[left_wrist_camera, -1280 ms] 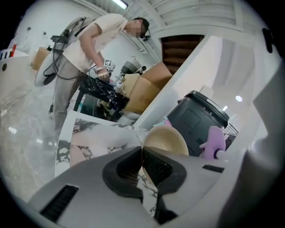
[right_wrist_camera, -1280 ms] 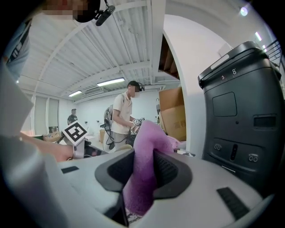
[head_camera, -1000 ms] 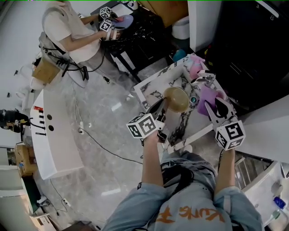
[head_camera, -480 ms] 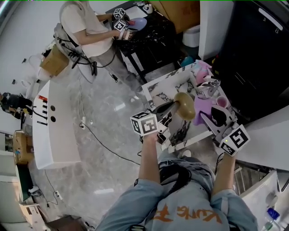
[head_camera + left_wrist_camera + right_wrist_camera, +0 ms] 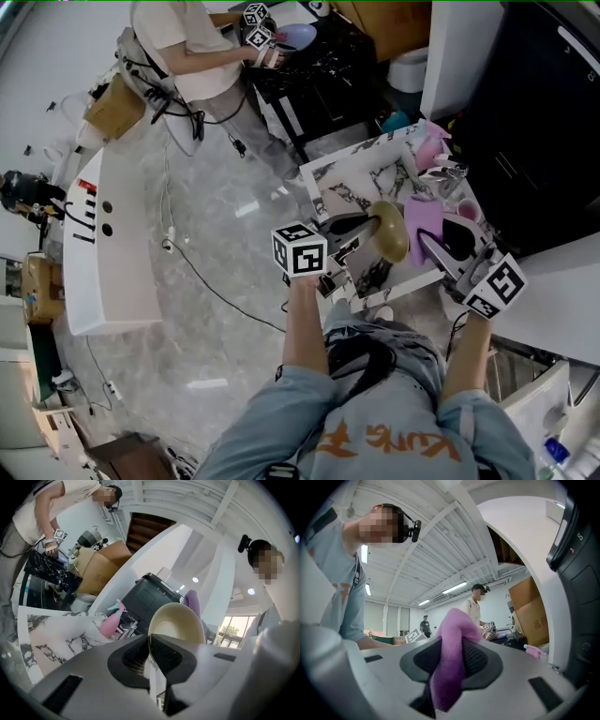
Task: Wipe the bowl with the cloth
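Note:
A tan bowl hangs tilted on edge over the marble table. My left gripper is shut on its rim. In the left gripper view the bowl's cream inside rises just past the left gripper, whose jaws pinch the rim. A purple cloth sits right beside the bowl, with my right gripper shut on it. The right gripper view shows the cloth folded and bulging up out of the right gripper.
A pink spray bottle and a metal fixture stand at the table's far end, with a black appliance behind. Another person works with grippers at a black table. A white counter and floor cables lie to the left.
The bowl has turned more on edge and come closer to the cloth. Both grippers have drawn nearer each other over the table; their grips are unchanged.

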### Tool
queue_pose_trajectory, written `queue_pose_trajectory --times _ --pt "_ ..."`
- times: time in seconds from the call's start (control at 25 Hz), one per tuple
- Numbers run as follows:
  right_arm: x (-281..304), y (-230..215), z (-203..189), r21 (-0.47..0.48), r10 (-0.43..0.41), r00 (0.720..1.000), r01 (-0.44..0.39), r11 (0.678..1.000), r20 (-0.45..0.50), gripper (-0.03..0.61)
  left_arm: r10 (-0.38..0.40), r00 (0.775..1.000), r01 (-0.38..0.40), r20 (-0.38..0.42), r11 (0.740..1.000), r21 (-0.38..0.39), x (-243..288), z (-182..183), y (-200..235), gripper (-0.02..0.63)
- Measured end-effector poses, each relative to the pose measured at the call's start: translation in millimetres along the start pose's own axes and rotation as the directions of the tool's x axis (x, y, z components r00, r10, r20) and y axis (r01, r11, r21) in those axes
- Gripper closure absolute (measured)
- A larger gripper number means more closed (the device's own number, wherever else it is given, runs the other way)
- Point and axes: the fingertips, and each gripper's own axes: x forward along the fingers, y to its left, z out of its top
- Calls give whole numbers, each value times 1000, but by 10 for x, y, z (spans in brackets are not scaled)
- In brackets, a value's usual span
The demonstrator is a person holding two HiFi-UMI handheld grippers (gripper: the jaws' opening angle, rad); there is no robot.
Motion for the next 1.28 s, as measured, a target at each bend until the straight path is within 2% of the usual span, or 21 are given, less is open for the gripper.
queue_pose_trajectory --times 0.16,0.28,0.4,0.64,0.76,0.84,0.92,1.04,1.12,1.28 --pt "99 13 24 28 31 999 -32 999 29 448 -19 998 22 -53 998 60 16 -77 -58 583" --pt "88 -22 70 59 30 998 -33 998 62 448 -79 995 86 -58 990 116 26 -73 -201 583" --pt "56 -56 75 82 26 997 -33 996 79 449 -146 984 162 -104 973 166 84 -120 -353 583" --pt "7 -164 -33 97 10 998 -16 995 59 449 -267 941 306 -209 934 184 322 -326 -564 583" --pt "-26 -191 -103 112 6 999 -11 994 47 449 -345 908 388 -239 906 168 377 -406 -714 583" --pt "-30 -208 -136 118 5 999 -10 993 40 449 -414 880 454 -235 878 155 375 -394 -844 583" --pt "-11 -225 -185 108 7 1000 -9 994 23 448 -496 848 523 -188 841 138 348 -296 -986 583" --pt "46 -205 -274 88 25 1000 -24 996 -8 448 -583 811 584 -53 799 141 300 -23 -1133 583" --pt "78 -157 -291 85 43 999 -42 995 -13 448 -590 806 579 41 801 155 253 176 -1139 583" --pt "113 -97 -302 93 93 996 -92 991 -2 448 -552 806 533 213 834 142 167 459 -990 583"
